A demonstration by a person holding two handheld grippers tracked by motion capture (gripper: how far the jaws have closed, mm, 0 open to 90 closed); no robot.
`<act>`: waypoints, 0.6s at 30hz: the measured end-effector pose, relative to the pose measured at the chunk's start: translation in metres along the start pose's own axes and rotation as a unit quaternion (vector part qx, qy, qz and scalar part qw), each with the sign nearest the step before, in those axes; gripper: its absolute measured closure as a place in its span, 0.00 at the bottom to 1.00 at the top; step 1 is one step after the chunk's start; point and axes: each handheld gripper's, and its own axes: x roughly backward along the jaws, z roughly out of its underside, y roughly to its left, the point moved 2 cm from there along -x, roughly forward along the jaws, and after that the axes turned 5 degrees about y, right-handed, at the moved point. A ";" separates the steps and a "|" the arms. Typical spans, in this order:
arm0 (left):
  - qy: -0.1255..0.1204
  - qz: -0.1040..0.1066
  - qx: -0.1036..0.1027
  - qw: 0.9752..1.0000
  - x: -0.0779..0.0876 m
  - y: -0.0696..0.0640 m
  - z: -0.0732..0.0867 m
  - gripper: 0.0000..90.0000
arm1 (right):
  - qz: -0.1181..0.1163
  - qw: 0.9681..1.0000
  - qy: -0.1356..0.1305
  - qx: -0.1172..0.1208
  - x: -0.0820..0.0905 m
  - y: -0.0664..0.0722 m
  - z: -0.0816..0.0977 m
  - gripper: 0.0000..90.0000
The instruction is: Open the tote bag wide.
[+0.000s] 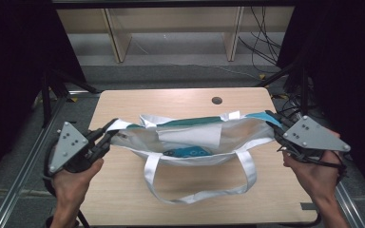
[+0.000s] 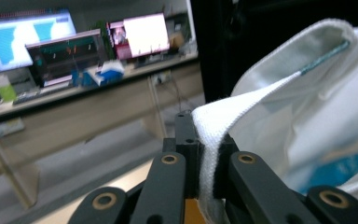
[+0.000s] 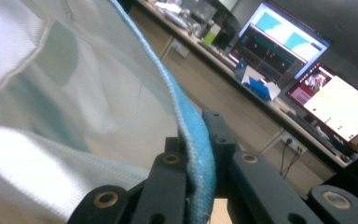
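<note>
While the white tote bag (image 1: 190, 137) hangs stretched above the wooden table (image 1: 123, 102), each end of its mouth is pinched by one gripper. The left gripper (image 1: 108, 135) has its jaws closed tight on the white woven edge of the bag (image 2: 209, 140), and the right gripper (image 1: 273, 124) has its jaws closed tight on a light blue edge (image 3: 198, 144). Both grippers have the fabric pressed between the pads. The bag has teal printing, but no word on it can be read. Inside the open mouth lies a blue object (image 1: 187, 152). One long white handle (image 1: 195, 187) hangs down and lies on the table. Behind, the monitors (image 3: 284, 42) show blurred pictures; their writing is too small to read.
</note>
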 end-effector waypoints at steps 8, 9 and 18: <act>0.027 0.015 0.034 0.999 -0.028 0.012 0.007 0.96 | -0.005 1.000 0.005 -0.008 -0.007 -0.013 -0.006 0.97; 0.027 0.015 0.034 0.999 -0.028 0.012 0.007 0.96 | -0.010 1.000 0.016 -0.010 -0.013 -0.012 0.000 0.97; 0.060 0.030 0.060 0.996 -0.043 0.012 0.051 0.96 | -0.030 0.998 0.029 -0.043 -0.034 -0.003 0.027 0.97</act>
